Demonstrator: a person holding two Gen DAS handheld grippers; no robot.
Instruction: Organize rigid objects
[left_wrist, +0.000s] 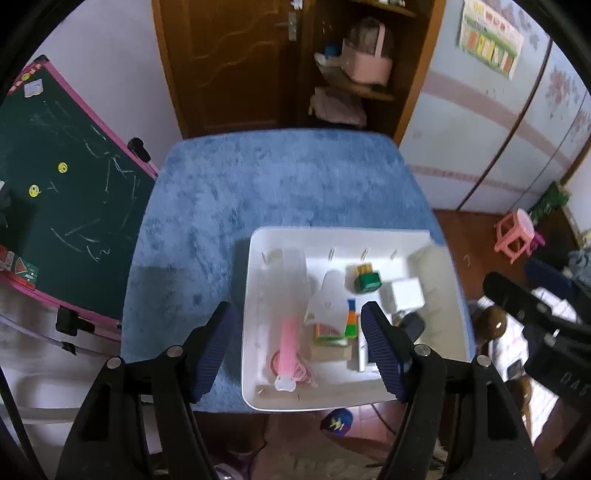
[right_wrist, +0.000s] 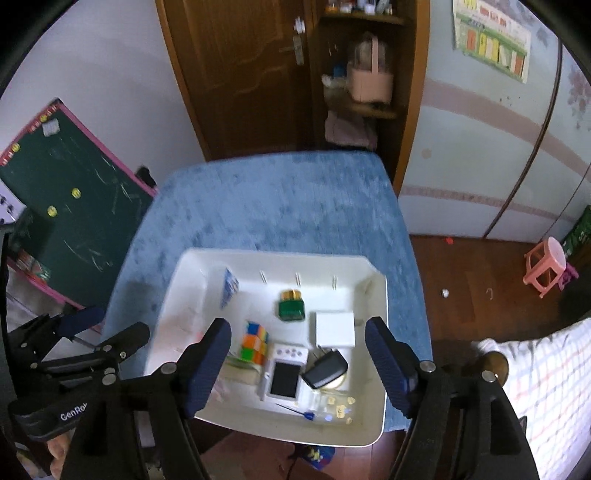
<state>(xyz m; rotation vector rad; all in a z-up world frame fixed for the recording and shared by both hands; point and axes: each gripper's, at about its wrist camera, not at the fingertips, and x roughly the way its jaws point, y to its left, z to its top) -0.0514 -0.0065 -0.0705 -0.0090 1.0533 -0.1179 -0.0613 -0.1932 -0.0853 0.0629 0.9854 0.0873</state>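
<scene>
A white tray (left_wrist: 255, 280) (right_wrist: 173, 291) sits at the near edge of a blue-covered table (left_wrist: 258, 184) (right_wrist: 266, 206). Inside lie a colourful cube (right_wrist: 253, 341) (left_wrist: 352, 319), a green box (right_wrist: 291, 306) (left_wrist: 366, 279), a white box (right_wrist: 335, 328) (left_wrist: 404, 294), a white handheld device (right_wrist: 286, 374), a black charger (right_wrist: 327, 367) and a pink comb (left_wrist: 290, 345). My left gripper (left_wrist: 299, 350) hangs open above the tray's left half, nothing between its fingers. My right gripper (right_wrist: 299, 363) hangs open above the tray's middle, also holding nothing.
A green chalkboard (left_wrist: 62, 206) (right_wrist: 74, 206) leans left of the table. Behind stand a wooden door (left_wrist: 236, 62) and shelves with a pink basket (right_wrist: 369, 81). A pink stool (right_wrist: 546, 266) stands on the wooden floor at right. The left gripper's body (right_wrist: 74, 354) shows at the lower left of the right wrist view.
</scene>
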